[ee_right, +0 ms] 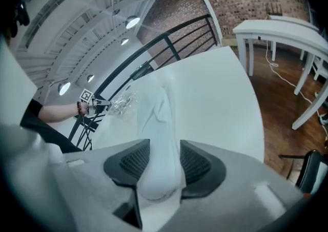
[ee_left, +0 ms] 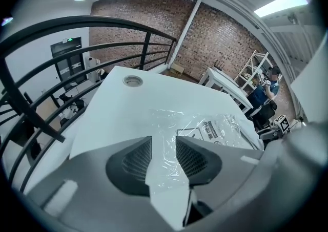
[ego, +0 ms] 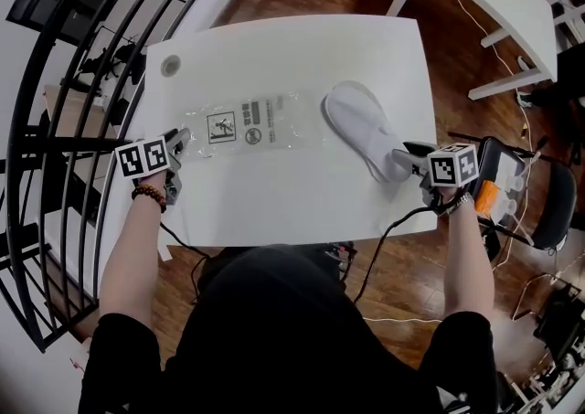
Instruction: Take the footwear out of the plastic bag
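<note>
With the white slipper [ego: 359, 124] lying on the bench [ego: 274, 202] just beside the flattened plastic bag [ego: 247, 124], removal looks complete, and since the left gripper [ego: 183, 140] has its jaws parted around the bag's edge and the right gripper [ego: 403, 159] has its own slack about the slipper's heel, both need only back away.

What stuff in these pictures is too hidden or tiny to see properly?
- Words on the plastic bag: too small in the head view, crumpled in the left gripper view.
- Heel of the slipper: the right tongs cover it in the head view.
- The slipper's sole: turned down toward the table, every view.
</note>
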`<state>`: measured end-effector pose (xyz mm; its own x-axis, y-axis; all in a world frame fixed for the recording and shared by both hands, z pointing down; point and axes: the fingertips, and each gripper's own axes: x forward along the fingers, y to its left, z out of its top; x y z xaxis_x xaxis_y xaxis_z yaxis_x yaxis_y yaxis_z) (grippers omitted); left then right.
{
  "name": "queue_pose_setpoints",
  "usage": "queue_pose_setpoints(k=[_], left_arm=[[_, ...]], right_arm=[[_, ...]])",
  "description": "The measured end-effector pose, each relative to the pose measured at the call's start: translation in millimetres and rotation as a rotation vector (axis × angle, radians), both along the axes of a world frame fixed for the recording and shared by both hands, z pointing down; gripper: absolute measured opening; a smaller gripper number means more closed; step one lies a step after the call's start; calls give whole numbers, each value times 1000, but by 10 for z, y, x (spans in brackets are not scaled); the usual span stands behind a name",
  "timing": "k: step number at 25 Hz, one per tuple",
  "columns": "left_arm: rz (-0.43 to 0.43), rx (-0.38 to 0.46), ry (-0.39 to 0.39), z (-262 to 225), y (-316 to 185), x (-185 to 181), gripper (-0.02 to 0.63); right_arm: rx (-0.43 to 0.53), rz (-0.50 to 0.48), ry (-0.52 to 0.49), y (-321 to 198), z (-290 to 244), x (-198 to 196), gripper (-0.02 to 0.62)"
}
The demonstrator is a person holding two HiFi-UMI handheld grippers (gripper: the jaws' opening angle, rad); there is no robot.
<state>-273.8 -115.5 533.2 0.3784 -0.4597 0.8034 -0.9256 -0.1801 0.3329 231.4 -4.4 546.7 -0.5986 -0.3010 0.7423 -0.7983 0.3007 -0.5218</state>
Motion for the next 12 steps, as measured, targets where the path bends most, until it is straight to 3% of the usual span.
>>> queue_pose_setpoints(k=[4, 12], left_arm=[[12, 49, -38, -130, -12, -31, 169], [122, 195, -98, -522, 56, 93, 153]], right_arm=[[60, -28, 85, -76, -63, 12, 178], [256, -26, 325, -217, -471, -15, 176]])
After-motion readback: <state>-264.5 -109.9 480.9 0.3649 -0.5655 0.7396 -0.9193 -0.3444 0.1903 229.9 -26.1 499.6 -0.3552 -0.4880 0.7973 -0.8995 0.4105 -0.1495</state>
